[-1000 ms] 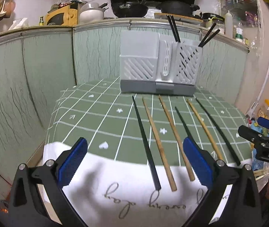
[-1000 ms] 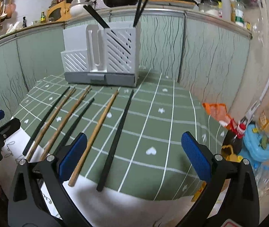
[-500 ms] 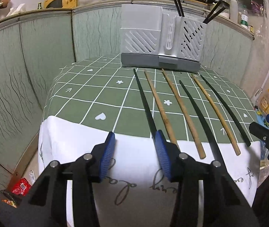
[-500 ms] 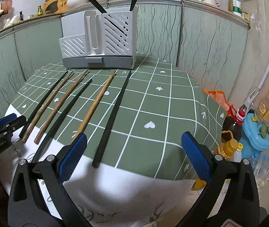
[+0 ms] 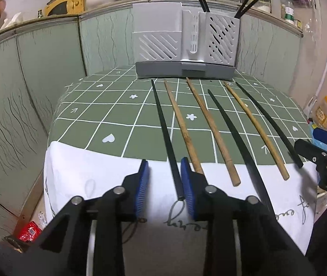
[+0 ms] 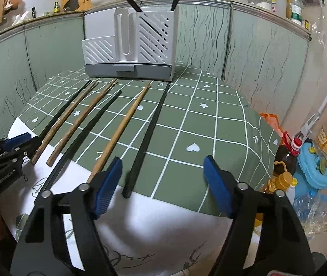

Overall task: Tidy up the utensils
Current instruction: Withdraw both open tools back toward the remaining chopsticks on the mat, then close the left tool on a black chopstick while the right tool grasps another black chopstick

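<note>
Although a few black chopsticks already stand in the right-hand compartments of the grey holder [image 5: 184, 43], we judge most of the job is still ahead: six chopsticks lie in a row on the green checked tablecloth [image 5: 108, 115] in front of it, three black and three wooden. Our left gripper [image 5: 164, 184] has its jaws narrowed around the near end of the leftmost black chopstick [image 5: 163, 124], the right pad just beside it, though not visibly clamped, so we count nothing as lifted yet. Our right gripper [image 6: 163, 181] is wide open and holds nothing, with the near end of the rightmost black chopstick [image 6: 147, 135] lying between its pads. All six still need to go into the holder.
</note>
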### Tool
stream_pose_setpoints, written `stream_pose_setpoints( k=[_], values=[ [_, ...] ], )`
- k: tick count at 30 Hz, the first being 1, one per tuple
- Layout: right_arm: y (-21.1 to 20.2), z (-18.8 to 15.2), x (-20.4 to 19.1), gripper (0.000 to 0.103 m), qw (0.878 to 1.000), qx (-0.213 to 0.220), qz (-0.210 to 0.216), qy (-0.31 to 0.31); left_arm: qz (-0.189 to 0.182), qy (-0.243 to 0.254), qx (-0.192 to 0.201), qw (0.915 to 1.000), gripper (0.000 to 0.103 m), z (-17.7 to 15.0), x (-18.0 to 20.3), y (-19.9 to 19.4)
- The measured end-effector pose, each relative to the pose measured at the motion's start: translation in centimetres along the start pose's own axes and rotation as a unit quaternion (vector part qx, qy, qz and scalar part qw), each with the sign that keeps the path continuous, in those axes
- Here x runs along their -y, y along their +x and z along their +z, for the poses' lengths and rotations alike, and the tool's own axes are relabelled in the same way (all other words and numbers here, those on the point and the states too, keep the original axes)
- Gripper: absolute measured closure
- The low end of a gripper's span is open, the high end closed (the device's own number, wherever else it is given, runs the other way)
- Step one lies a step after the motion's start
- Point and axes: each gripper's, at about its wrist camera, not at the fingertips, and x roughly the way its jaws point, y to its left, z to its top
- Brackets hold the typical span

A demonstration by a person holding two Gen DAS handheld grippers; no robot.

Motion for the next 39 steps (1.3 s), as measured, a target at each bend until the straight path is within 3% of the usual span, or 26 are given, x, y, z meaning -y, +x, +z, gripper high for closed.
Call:
stream_pose_setpoints(
  k=[6, 14, 16, 19, 30, 39],
  values=[
    [0.9, -0.7, -0.9, 0.056, 1.000, -0.014, -0.001, -0.012, 0.019, 0.010, 0.001, 0.9998, 0.078, -0.1, 0.8, 0.1],
    [0.9, -1.0, -2.1, 0.091, 1.000, -0.013, 0.013, -0.009, 0.030, 0.005, 0.004, 0.9995, 0.077, -0.2, 1.1, 0.2],
    [0.8, -1.0, -2.2, 0.092, 1.000, -0.014, 0.010, -0.008, 0.031, 0.004, 0.004, 0.9995, 0.081, -0.2, 1.0, 0.2],
    [0.8, -0.9, -2.1, 0.096, 1.000, -0.020, 0.009, 0.003, 0.043, -0.005, 0.008, 0.9990, 0.095, -0.4, 0.5, 0.1],
    [0.3, -0.9, -1.5, 0.097, 0.998, -0.032, 0.010, 0.055, 0.016, -0.021, 0.008, 0.9996, 0.096, -0.2, -0.1, -0.6],
    [-2.0, 0.2, -0.3, 0.097, 0.997, -0.036, 0.016, 0.068, 0.003, -0.035, 0.023, 0.9991, 0.096, 1.7, -1.6, -3.1]
  ],
)
